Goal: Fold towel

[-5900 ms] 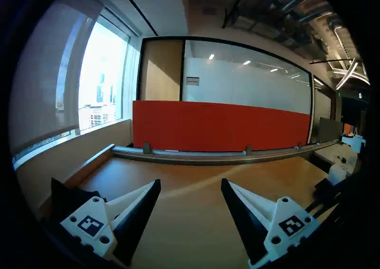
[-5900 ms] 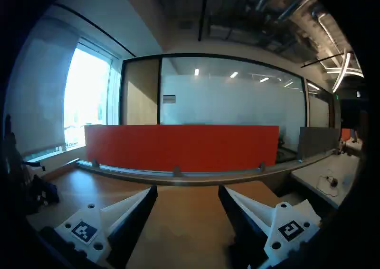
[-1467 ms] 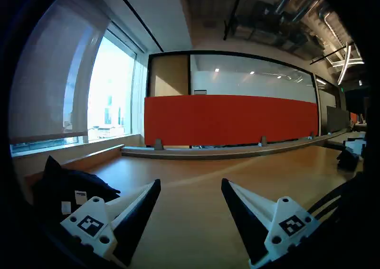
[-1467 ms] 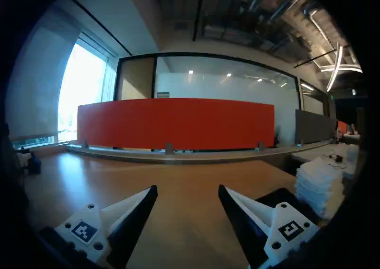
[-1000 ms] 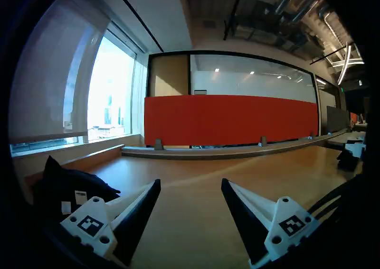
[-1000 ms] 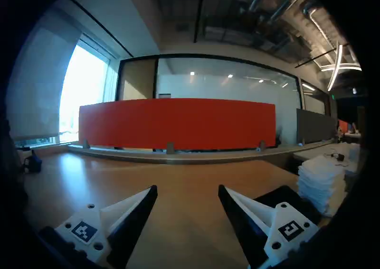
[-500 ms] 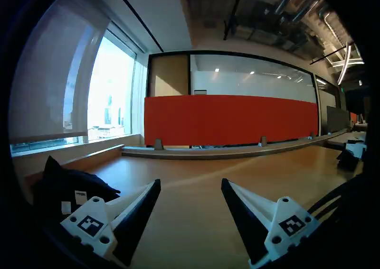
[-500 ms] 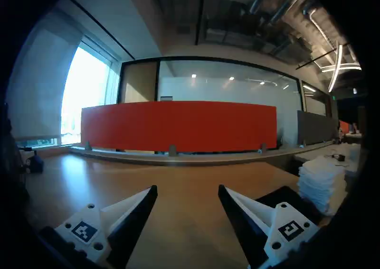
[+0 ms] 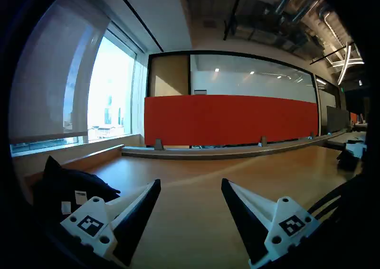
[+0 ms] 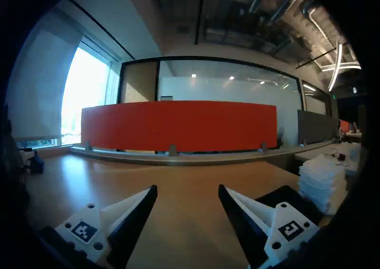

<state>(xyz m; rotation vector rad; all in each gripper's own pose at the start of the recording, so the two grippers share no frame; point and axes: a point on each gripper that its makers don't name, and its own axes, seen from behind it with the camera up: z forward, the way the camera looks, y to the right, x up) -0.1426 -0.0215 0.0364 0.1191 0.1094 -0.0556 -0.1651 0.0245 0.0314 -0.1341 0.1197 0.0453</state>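
Note:
A stack of folded white towels (image 10: 323,183) stands on the wooden table (image 10: 185,207) at the right edge of the right gripper view, beside a black flat thing (image 10: 285,198). My right gripper (image 10: 187,189) hangs low over the bare tabletop, open, nothing between its fingers. In the left gripper view my left gripper (image 9: 190,183) is also open and empty, low over the same wooden table (image 9: 199,193).
A black bag (image 9: 69,188) lies at the table's left end in the left gripper view. An orange divider panel (image 9: 230,119) runs along the far edge of the table. A window (image 9: 107,100) is on the left. Another dark object (image 9: 347,160) sits far right.
Since 5.9 s ago both grippers dropped lower toward the table. In the last second the right gripper view shifted only slightly; the left gripper stays still.

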